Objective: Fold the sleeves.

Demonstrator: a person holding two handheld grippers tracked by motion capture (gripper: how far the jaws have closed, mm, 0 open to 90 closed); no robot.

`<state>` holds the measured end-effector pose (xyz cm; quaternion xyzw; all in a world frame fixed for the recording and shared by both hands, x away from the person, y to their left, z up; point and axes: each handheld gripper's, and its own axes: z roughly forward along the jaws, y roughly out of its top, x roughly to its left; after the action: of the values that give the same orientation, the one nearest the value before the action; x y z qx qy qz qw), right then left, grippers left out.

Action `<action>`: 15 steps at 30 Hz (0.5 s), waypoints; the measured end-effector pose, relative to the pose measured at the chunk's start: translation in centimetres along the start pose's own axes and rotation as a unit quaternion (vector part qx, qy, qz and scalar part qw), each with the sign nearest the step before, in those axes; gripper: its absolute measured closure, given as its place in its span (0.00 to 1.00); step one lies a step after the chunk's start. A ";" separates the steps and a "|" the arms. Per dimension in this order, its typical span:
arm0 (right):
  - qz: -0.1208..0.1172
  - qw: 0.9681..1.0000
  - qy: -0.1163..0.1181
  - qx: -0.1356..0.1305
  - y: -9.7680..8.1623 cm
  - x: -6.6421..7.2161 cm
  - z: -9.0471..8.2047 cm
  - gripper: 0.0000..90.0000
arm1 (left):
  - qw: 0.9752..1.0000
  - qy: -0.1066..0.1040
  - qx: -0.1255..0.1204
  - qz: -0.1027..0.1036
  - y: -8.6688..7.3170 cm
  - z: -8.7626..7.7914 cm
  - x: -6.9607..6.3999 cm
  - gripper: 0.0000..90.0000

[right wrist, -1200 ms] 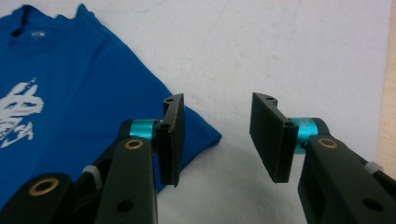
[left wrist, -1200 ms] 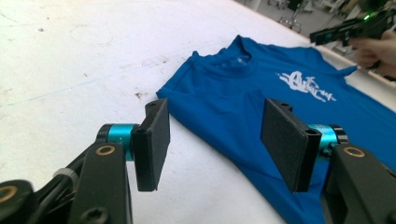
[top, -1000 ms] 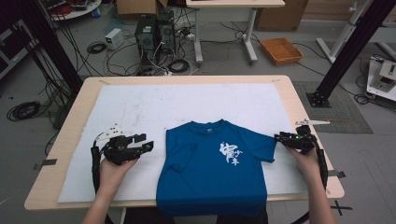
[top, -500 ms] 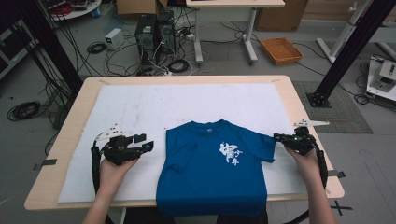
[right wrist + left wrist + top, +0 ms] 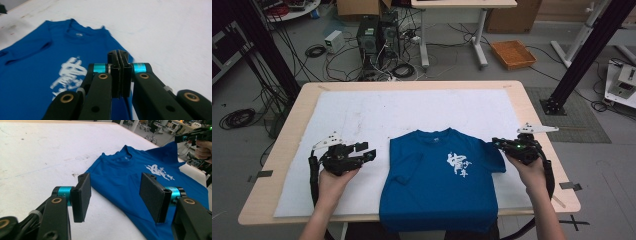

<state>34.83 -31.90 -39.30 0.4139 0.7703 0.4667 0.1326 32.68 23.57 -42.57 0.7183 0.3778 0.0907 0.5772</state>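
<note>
A blue T-shirt (image 5: pixel 442 185) with a white print lies face up on the white mat, its hem hanging over the table's front edge. My right gripper (image 5: pixel 495 143) is shut on the tip of the shirt's right sleeve (image 5: pixel 492 155), its pads pressed together (image 5: pixel 118 53) and the cloth drawn up into a peak (image 5: pixel 172 147). My left gripper (image 5: pixel 366 151) rests open on the mat just left of the shirt. Its pads (image 5: pixel 81 192) stand wide apart, aimed at the shirt (image 5: pixel 130 177). The near sleeve (image 5: pixel 408 167) lies folded in over the body.
A white mat (image 5: pixel 362 115) covers most of the wooden table (image 5: pixel 532 100), bare behind the shirt. On the floor beyond lie cables, a computer tower (image 5: pixel 369 37) and an orange tray (image 5: pixel 513 53). Black frame posts (image 5: pixel 584 50) stand at both sides.
My right gripper has shut on the right sleeve tip and risen a little, moving inward and lifting the cloth. The left gripper has stayed still.
</note>
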 end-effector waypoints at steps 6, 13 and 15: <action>-0.026 0.999 -0.005 0.017 2.2 5.2 3.1 1.00 | 1.000 -0.005 0.000 -0.002 0.0 0.2 0.0 0.48; -0.059 0.996 -0.010 0.058 3.7 9.5 7.3 1.00 | 1.000 -0.011 0.004 -0.002 0.1 0.5 -0.1 0.48; -0.066 0.996 -0.010 0.059 3.9 10.0 8.1 0.99 | 1.000 -0.013 0.007 -0.001 0.0 0.6 -0.1 0.48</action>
<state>35.35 -18.48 -38.54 0.3743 0.8208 0.4061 0.1459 32.99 23.06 -42.71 0.7233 0.3714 0.0782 0.5768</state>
